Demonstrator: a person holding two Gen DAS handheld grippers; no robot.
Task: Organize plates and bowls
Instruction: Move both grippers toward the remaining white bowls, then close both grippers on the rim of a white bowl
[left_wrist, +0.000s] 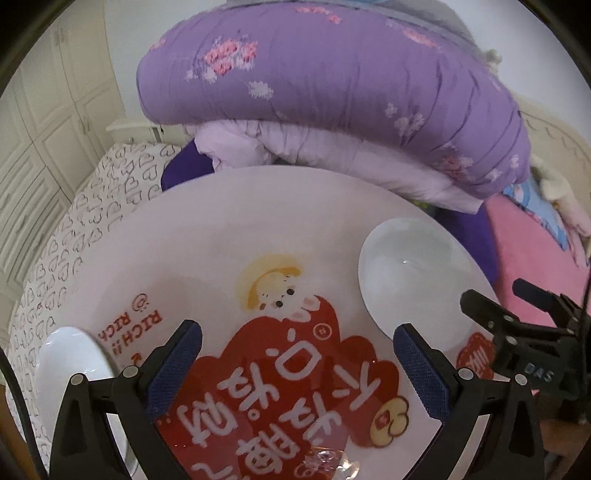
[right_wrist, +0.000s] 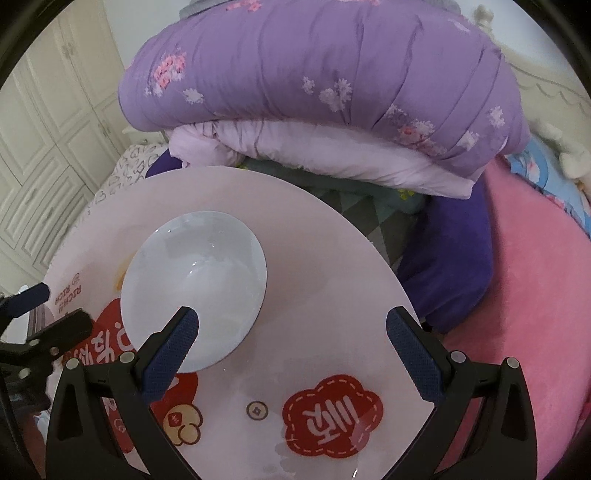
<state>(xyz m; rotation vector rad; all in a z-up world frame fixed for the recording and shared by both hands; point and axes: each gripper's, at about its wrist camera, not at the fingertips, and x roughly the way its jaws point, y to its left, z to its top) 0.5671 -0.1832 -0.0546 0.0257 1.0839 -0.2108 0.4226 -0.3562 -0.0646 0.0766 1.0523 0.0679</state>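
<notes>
A white bowl (left_wrist: 410, 280) sits on the right part of a round table (left_wrist: 229, 229) printed with red cartoon art. A second white dish (left_wrist: 70, 369) lies at the table's left edge, partly behind my left gripper's frame. My left gripper (left_wrist: 295, 350) hangs open over the red print, holding nothing. In the right wrist view the same bowl (right_wrist: 195, 288) lies just ahead and to the left of my open right gripper (right_wrist: 291, 332), whose left fingertip (right_wrist: 177, 343) overlaps the bowl's near rim. The right gripper (left_wrist: 495, 295) also shows beside the bowl in the left wrist view.
A folded purple flowered quilt (right_wrist: 314, 92) is piled right behind the table (right_wrist: 314, 258). A pink blanket (right_wrist: 535, 295) lies to the right and a heart-print sheet (left_wrist: 74, 229) to the left. White wardrobe doors (left_wrist: 44, 122) stand at far left.
</notes>
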